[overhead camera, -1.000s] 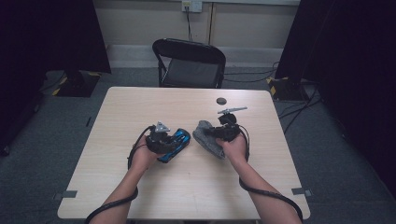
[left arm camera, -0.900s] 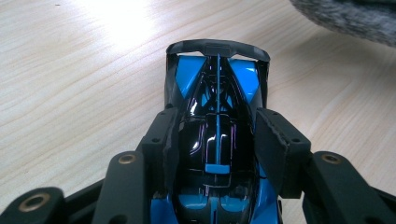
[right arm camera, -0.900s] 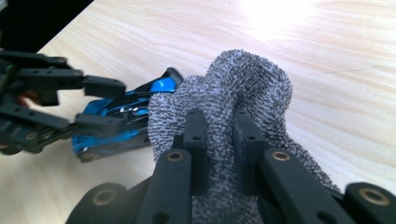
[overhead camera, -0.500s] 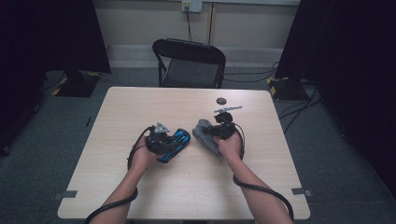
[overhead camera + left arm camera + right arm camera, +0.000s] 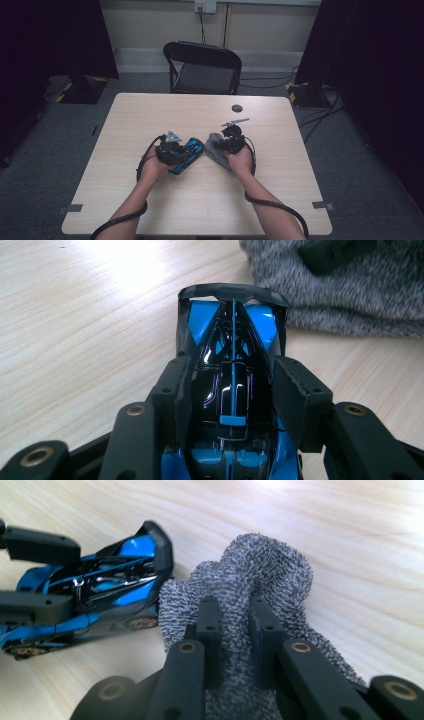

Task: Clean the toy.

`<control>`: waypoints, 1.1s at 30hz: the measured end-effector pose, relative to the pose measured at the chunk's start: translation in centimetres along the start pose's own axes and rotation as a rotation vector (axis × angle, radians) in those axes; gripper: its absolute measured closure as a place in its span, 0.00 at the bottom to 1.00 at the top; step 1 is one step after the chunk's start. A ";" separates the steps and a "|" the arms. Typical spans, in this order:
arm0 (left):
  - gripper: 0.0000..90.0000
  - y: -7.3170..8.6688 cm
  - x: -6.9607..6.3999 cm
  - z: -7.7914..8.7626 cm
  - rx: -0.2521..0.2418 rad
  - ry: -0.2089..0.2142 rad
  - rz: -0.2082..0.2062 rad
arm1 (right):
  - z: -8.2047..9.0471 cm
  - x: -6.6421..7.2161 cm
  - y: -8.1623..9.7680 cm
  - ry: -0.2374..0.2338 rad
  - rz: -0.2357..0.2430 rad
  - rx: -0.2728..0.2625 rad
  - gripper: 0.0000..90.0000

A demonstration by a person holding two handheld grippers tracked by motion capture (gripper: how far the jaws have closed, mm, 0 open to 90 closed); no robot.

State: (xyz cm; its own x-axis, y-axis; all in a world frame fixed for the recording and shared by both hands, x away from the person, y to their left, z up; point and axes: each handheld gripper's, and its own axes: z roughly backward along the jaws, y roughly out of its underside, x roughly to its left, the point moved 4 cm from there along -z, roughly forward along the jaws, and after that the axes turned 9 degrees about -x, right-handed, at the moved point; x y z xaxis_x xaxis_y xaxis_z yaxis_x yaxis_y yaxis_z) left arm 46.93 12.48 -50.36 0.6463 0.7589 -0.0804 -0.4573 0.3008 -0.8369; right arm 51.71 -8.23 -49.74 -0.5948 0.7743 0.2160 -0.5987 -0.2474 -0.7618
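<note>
Clearly two unlike things are in hand. At mid-frame of the high view, the left gripper [image 5: 176, 150] clamps a blue and black toy car [image 5: 186, 156] across its body; in the left gripper view the pads [image 5: 178, 390] press on both flanks just behind the cockpit, the nose pointing to the top of the frame. The car [image 5: 232, 360] looks hard, glossy and light, so it may slide between the pads; its thin front wing looks the breakable part. The waist, where it is gripped now, seems the soundest hold.

Just right of it, the right gripper [image 5: 227, 145] pinches a grey cloth [image 5: 215, 146]. In the right gripper view the jaws stand close together with a fold of cloth [image 5: 260, 575] bunched between them. It looks soft, limp and fuzzy: it will drape, and any gathered fold should serve as a grip. Car and cloth both rest on the table [image 5: 150, 110], nearly touching.
</note>
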 end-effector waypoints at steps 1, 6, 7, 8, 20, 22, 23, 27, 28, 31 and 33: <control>0.57 0.0 0.0 0.0 0.000 0.000 0.000 | -0.1 0.2 0.1 -0.001 0.002 0.002 0.88; 0.57 0.0 0.0 0.0 0.003 -0.003 0.000 | -0.3 0.7 0.8 -0.010 0.021 0.023 0.88; 0.57 0.0 0.0 0.0 0.003 -0.004 0.000 | -0.2 0.8 1.0 -0.013 0.030 0.031 0.88; 0.57 0.0 0.0 0.0 0.003 -0.004 0.000 | -0.2 0.8 1.0 -0.013 0.030 0.031 0.88; 0.57 0.0 -0.1 0.0 0.004 -0.005 0.000 | 0.5 1.9 2.4 -0.059 0.038 0.034 0.87; 0.57 0.0 -0.1 0.0 0.007 -0.006 0.000 | 0.5 2.0 2.5 -0.065 0.039 0.031 0.88; 0.57 -0.1 -0.1 0.0 0.006 -0.008 -0.002 | 0.6 2.1 2.6 -0.066 0.031 0.034 0.87; 0.56 -0.1 -0.1 0.0 0.008 -0.009 -0.001 | 0.7 2.6 2.8 -0.074 0.047 0.033 0.88; 0.56 -0.1 -0.1 0.0 0.008 -0.009 -0.001 | 0.7 2.6 2.8 -0.074 0.047 0.033 0.88; 0.56 -0.1 -0.1 -0.1 0.006 -0.011 -0.003 | 0.8 3.1 3.0 -0.102 0.045 0.039 0.87; 0.56 -0.1 -0.1 -0.1 0.009 -0.012 -0.005 | 0.7 3.7 3.1 -0.101 0.064 0.040 0.87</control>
State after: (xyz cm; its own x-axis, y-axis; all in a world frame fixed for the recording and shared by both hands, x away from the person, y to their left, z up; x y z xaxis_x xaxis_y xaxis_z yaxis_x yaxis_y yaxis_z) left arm 46.96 12.34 -50.29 0.6411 0.7643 -0.0691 -0.4593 0.3100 -0.8324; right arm 47.30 -6.55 -50.85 -0.6823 0.6938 0.2302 -0.5777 -0.3188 -0.7515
